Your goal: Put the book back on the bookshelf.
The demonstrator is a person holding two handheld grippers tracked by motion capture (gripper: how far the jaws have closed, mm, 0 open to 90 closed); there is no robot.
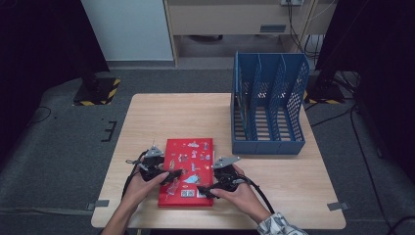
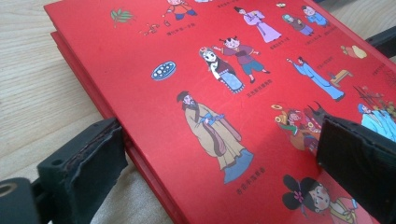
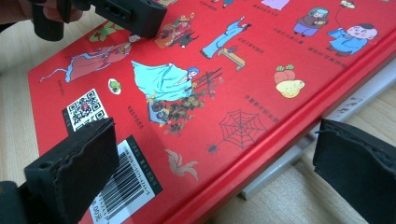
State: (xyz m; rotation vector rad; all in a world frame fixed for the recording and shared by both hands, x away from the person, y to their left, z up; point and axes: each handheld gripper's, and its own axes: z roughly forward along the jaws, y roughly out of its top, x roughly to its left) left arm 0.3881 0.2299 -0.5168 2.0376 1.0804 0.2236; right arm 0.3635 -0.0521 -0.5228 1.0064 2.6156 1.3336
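Hands come in from the near edge of the table (image 1: 293, 196), each holding a gripper. Between them lies a red book (image 1: 188, 169), flat, its glossy back cover printed with small robed cartoon figures, a barcode and a QR code. Its long axis runs from the near edge toward the far one. The left gripper (image 1: 169, 177) gapes wide across the book's left edge; the right gripper (image 1: 208, 191), also wide, straddles its right edge. Farther off, a blue file rack (image 1: 268, 105) stands at the far right corner.

- Setting: lab or studio recording space.
- Light wooden table (image 1: 274, 171) standing alone on grey carpet (image 1: 63, 147).
- Black curtains (image 1: 39, 39) at both sides.
- Hazard-striped stand bases (image 1: 98, 91), loose cables (image 1: 362, 147), floor tape marks (image 1: 101, 202).
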